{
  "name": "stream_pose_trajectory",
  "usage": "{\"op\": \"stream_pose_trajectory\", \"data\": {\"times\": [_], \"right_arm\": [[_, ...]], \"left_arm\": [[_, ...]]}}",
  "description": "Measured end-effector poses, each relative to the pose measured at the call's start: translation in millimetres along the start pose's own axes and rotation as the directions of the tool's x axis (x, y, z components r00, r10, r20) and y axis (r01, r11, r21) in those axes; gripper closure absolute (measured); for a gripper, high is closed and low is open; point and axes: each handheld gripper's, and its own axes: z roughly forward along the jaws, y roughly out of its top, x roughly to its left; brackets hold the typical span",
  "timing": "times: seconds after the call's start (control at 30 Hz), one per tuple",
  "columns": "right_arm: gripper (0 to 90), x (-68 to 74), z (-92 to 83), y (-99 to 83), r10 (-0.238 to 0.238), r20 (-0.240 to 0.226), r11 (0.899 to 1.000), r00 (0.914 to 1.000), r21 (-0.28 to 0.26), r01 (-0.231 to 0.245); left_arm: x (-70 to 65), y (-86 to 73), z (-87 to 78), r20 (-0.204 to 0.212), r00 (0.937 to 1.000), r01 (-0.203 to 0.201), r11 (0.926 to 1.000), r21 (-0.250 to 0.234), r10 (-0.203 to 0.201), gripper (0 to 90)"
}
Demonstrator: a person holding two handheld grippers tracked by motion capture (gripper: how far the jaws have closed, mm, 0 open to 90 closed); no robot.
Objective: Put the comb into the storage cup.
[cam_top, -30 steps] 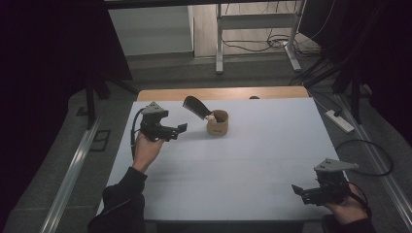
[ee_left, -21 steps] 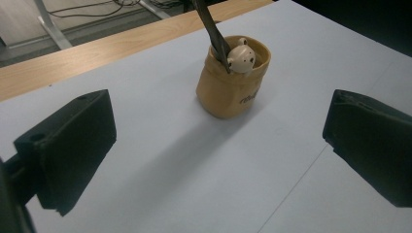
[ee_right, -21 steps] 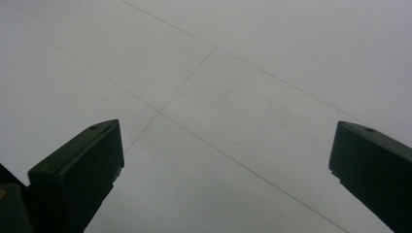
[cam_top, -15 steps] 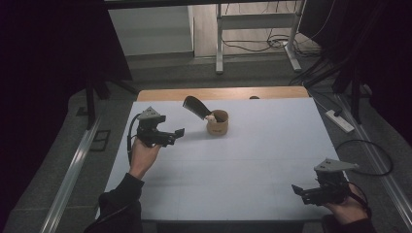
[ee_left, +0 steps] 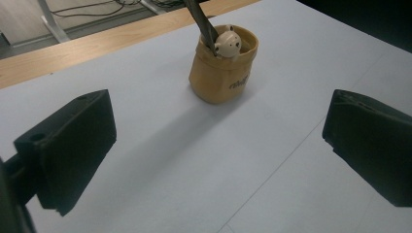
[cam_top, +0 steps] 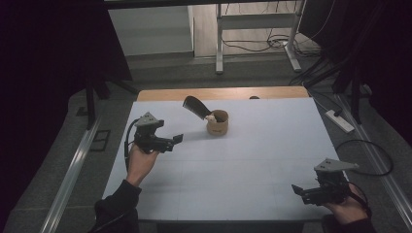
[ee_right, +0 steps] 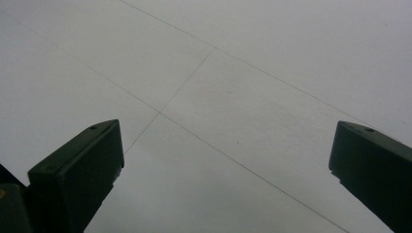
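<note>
A tan fabric cup (cam_top: pixel 217 123) (ee_left: pixel 222 68) stands near the back middle of the white table (cam_top: pixel 252 155). A dark flat tool (cam_top: pixel 195 106) (ee_left: pixel 200 20) leans out of it to the left, and a small cream bear figure (ee_left: pixel 227 43) peeks over its rim. My left gripper (cam_top: pixel 176 141) (ee_left: pixel 218 160) is held above the table's left side, open and empty, pointing at the cup from a short distance. My right gripper (cam_top: pixel 297 190) (ee_right: pixel 223 174) hangs open over the front right corner, with bare table between its jaws.
A wooden strip (cam_top: pixel 194 93) runs along the table's far edge. Beyond it stand metal frame legs (cam_top: pixel 219 39) and loose cables (cam_top: pixel 257 46) on the floor. A power strip (cam_top: pixel 339 121) lies on the floor to the right. Dark curtains flank both sides.
My left gripper has drifted slightly forward and toward the cup, its hand rising a little. The right gripper has stayed put.
</note>
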Motion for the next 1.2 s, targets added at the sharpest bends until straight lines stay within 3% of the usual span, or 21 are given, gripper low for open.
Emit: {"op": "stream_pose_trajectory", "data": {"times": [1.2], "right_arm": [[0.0,0.5,-0.4,0.1,-0.002,0.006,1.000,1.0000,-0.007,0.002]], "left_arm": [[-20.6,-24.9,-27.4,0.002,1.0000,-0.001,0.9997,0.025,0.001,0.0]]}}
